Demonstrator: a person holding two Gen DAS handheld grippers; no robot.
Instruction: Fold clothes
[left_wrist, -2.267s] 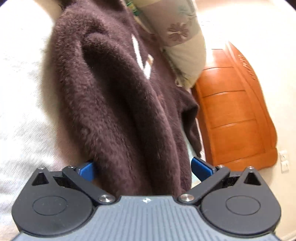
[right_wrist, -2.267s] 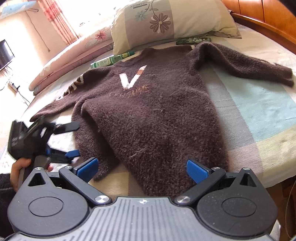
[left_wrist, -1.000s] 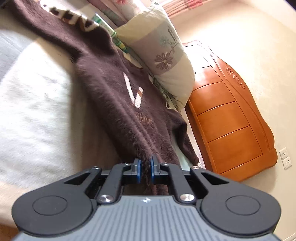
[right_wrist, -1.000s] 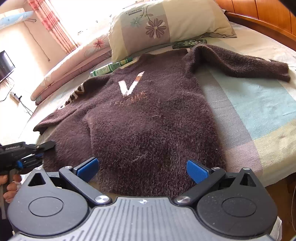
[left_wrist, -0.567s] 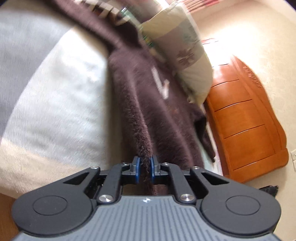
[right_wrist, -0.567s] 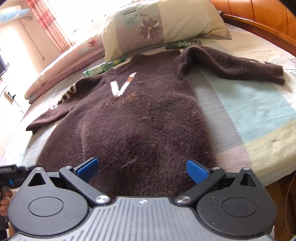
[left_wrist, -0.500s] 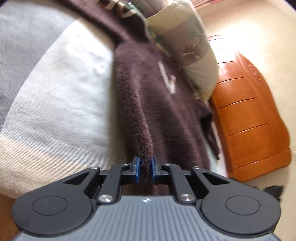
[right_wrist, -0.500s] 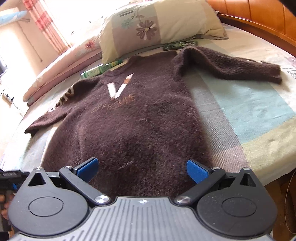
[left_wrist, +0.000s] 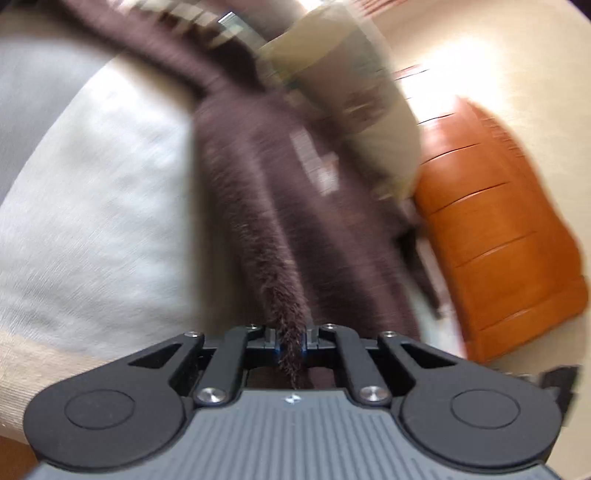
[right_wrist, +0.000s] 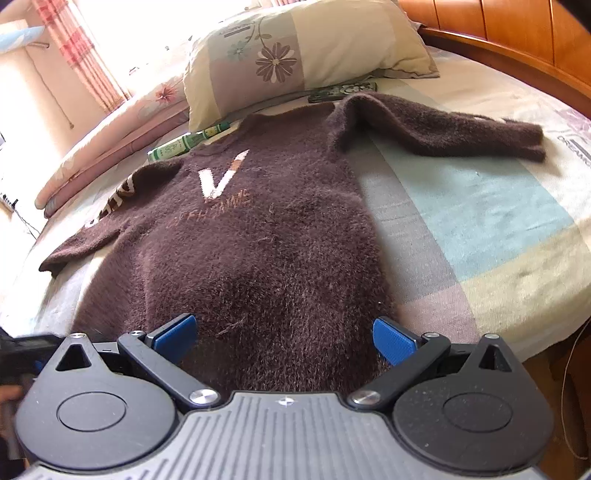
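A striped pastel bed carries the fuzzy dark-brown sweater, spread flat, collar toward 12 o'clock. The left tongs pinch its hem edge tight; the right tongs gape wide over the hem, gripping nothing.

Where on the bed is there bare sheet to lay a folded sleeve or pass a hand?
Free: the blue and beige sheet right of the sweater body, below its outstretched sleeve. Also pale sheet left of the hem. Crowded: by the pillow, where a green tube lies at the collar.
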